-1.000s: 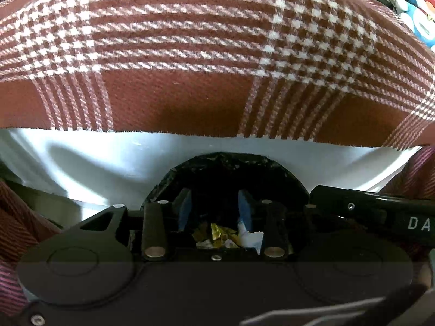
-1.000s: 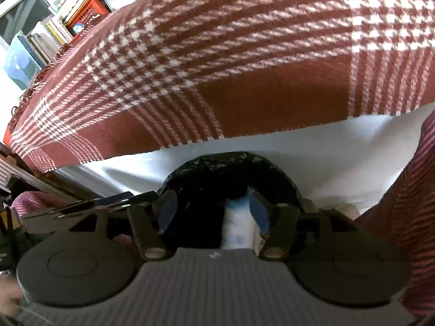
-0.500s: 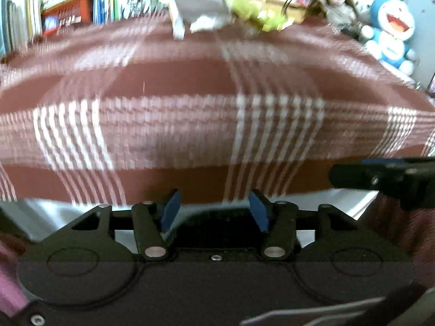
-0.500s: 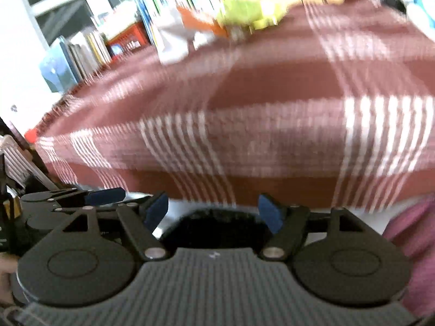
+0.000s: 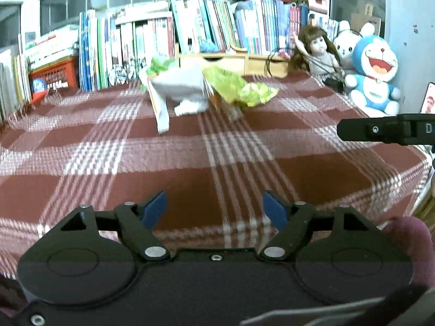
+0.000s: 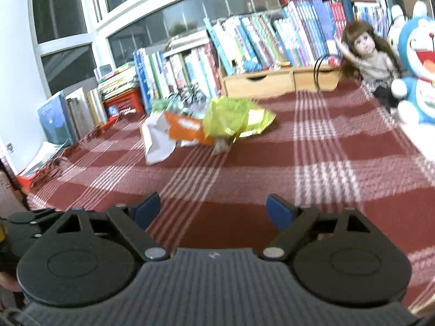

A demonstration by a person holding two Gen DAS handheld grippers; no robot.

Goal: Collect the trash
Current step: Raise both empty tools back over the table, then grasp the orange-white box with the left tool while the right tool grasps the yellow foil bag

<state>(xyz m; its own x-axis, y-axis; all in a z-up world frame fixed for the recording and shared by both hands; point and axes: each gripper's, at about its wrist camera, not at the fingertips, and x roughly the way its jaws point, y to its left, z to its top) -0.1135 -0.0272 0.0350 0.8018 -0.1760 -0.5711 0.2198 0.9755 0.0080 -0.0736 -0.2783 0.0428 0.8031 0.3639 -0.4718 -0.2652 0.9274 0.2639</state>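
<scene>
A heap of trash lies at the far middle of the red plaid tablecloth (image 5: 190,168). It holds a white crumpled paper (image 5: 180,87), a yellow-green wrapper (image 5: 239,89) and an orange packet (image 6: 187,130). The same white paper (image 6: 156,141) and yellow-green wrapper (image 6: 236,119) show in the right wrist view. My left gripper (image 5: 214,209) hangs open over the near part of the cloth, nothing between its blue pads. My right gripper (image 6: 213,210) is open too and holds nothing. Both stand well short of the heap. The right gripper's body (image 5: 386,130) shows at the right edge of the left wrist view.
Rows of books (image 5: 163,43) line the back of the table, with a red crate (image 5: 51,78) at left and a wooden drawer box (image 6: 272,81) behind the heap. A doll (image 5: 318,51), a white plush and a blue plush (image 5: 375,73) sit at the far right.
Both grippers rose from the black-lined bin below the table edge, where they dropped scraps and a white piece, and now point level across the tabletop. Both jaws have opened wider.
</scene>
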